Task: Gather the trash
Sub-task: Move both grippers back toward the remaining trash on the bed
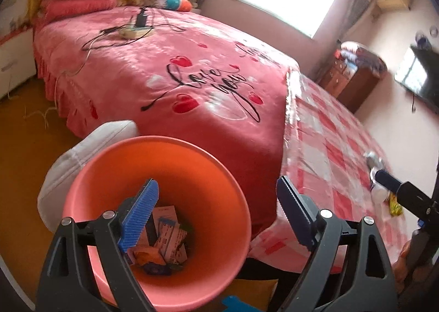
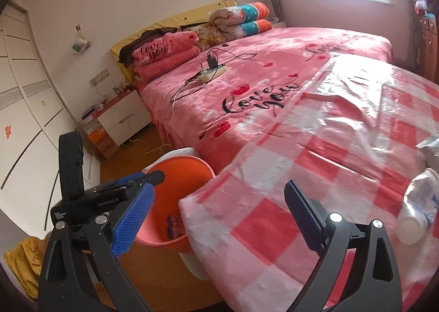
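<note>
Blue ribbed pads line both sets of jaws, and both stand wide apart with nothing between them. The left gripper hangs over the mouth of the bin, an orange-pink plastic tub on the floor against the foot of the bed. Inside the bin lie small cartons and wrappers. The right gripper sits just right of the bin, over the checked plastic sheet that covers the bed's near end. Further right of the bin, on that sheet, lies a crushed clear bottle with a white cap, and beside it a crumpled wrapper.

Risks, as I judge them: the bottle is round and the sheet slick, so a glancing touch could roll it away from the bin. The sheet may snag in the jaws and drag. A careless left gripper could tip the light bin.
</note>
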Available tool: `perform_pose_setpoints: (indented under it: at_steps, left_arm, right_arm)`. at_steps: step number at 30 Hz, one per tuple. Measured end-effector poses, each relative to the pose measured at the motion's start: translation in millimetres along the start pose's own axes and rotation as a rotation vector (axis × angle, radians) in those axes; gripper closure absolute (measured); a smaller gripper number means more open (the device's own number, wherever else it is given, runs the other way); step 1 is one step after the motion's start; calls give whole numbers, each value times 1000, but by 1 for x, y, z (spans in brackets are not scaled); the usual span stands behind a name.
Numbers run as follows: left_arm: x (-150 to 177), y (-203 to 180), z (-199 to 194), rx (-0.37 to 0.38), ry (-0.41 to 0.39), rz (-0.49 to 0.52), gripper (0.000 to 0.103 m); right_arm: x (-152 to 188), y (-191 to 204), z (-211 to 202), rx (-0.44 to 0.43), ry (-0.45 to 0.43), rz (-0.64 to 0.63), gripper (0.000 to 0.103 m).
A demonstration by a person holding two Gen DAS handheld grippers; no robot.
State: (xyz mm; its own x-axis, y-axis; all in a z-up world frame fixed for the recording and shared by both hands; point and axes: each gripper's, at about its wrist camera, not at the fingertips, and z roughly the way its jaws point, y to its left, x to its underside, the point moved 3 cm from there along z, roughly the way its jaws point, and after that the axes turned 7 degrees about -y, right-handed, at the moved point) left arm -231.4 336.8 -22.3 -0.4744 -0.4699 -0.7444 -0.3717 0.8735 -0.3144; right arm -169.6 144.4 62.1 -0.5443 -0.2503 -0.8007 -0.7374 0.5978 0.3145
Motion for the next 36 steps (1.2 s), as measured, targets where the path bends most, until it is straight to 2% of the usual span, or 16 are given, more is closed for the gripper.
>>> perform_pose_setpoints:
  at_steps: [5,10,23,36]
  left_arm:
    - [-2,-29,5,-53,39,108,15]
    - [1,-51,14,-54,102,156,15]
    - [0,-116,18,-8,100,283,15]
    - [8,-168,20,27,118,369,15]
  right_arm:
    - [1,-13,-14,22,-35,-3,8]
    - [3,-30,-29,45,-74,12,8]
    - [9,-69,-57,81,-131,32,8]
    - [10,-102,-82,106,-183,83,8]
